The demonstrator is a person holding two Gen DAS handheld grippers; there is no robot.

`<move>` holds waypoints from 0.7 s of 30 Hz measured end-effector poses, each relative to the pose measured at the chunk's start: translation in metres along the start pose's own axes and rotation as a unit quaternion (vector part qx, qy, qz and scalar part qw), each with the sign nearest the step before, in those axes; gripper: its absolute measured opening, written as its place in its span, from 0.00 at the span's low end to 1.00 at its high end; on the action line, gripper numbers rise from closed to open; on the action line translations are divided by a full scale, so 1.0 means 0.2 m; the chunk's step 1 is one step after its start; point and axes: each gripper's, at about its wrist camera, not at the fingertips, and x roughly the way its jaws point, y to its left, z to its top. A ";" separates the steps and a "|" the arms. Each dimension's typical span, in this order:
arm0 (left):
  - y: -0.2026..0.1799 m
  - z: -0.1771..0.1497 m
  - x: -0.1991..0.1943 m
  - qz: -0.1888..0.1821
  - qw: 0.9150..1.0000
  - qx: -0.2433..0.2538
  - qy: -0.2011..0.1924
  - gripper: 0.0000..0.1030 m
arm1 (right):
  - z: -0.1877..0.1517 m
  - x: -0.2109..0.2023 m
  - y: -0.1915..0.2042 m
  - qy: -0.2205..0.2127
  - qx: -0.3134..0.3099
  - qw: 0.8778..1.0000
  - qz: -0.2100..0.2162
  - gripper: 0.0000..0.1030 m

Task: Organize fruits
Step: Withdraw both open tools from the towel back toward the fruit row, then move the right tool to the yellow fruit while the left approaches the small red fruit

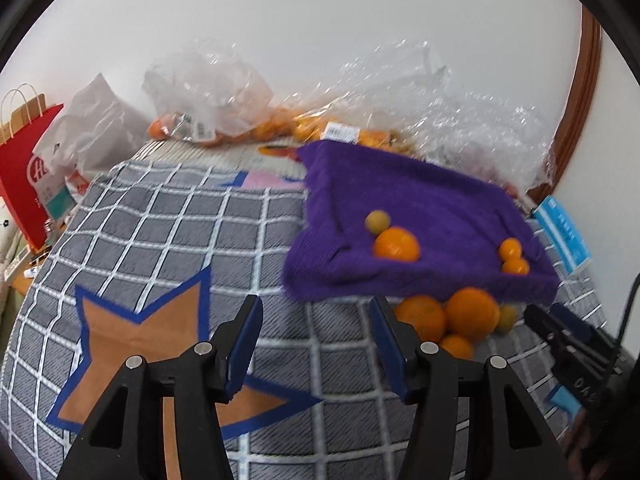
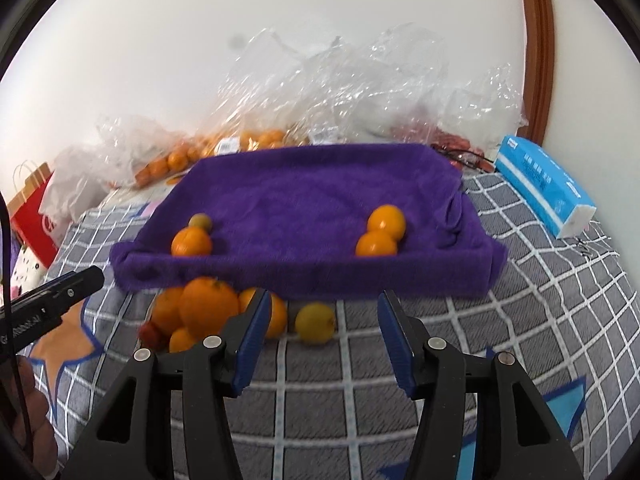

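Fruits lie in two groups. On my purple towel (image 2: 304, 208) sit an orange (image 2: 191, 241) with a small greenish fruit (image 2: 200, 221) touching it at 12 o'clock, and, well apart toward 3 o'clock, two small oranges (image 2: 380, 232) touching each other. Just off the towel's near edge, on the checked bedcover (image 2: 520, 320), a pile of oranges (image 2: 204, 308) rests with a yellowish fruit (image 2: 315, 323) just beside it at 3 o'clock and a small red fruit (image 2: 150, 334) at its 8 o'clock.

My right tongs (image 2: 320, 344) hang wide open, holding nothing, above the bedcover near the yellowish fruit. My left tongs (image 1: 316, 344) are also wide open and empty, over the bedcover at 9 o'clock of the pile.

Bags of oranges (image 2: 240, 140) lie behind the towel.
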 end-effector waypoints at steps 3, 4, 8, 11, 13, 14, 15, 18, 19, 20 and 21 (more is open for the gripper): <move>0.04 -0.04 0.02 0.000 1.000 -0.006 0.010 0.51 | -0.02 0.00 0.01 0.005 0.006 1.000 0.007 0.53; 0.04 -0.05 0.02 0.002 1.000 -0.006 0.012 0.51 | -0.03 0.01 0.02 0.009 0.008 1.000 0.012 0.53; 0.07 -0.10 0.05 0.007 1.000 -0.008 0.018 0.51 | -0.04 0.02 0.05 0.018 0.006 1.000 0.021 0.53; 0.09 -0.12 0.06 0.004 1.000 -0.018 0.022 0.51 | -0.05 0.04 0.08 0.023 0.001 0.999 0.025 0.53; 0.10 -0.12 0.07 -0.002 0.999 -0.025 0.023 0.51 | -0.05 0.05 0.09 0.024 -0.003 0.999 0.029 0.53; 0.10 -0.12 0.08 -0.005 0.999 -0.030 0.026 0.51 | -0.05 0.06 0.10 0.026 -0.006 0.999 0.030 0.53; 0.11 -0.12 0.09 -0.006 0.999 -0.034 0.029 0.51 | -0.05 0.06 0.11 0.026 -0.008 0.999 0.030 0.53; 0.12 -0.12 0.09 -0.011 0.999 -0.042 0.027 0.53 | -0.04 0.07 0.12 0.029 -0.014 0.999 0.033 0.53; 0.13 -0.12 0.10 -0.012 0.999 -0.043 0.028 0.54 | -0.04 0.07 0.13 0.028 -0.017 0.999 0.033 0.53; 0.12 -0.12 0.10 -0.012 0.999 -0.042 0.029 0.55 | -0.03 0.08 0.13 0.026 -0.017 0.999 0.033 0.53; 0.12 -0.12 0.10 -0.013 0.999 -0.040 0.029 0.57 | -0.03 0.08 0.13 0.026 -0.016 0.999 0.033 0.53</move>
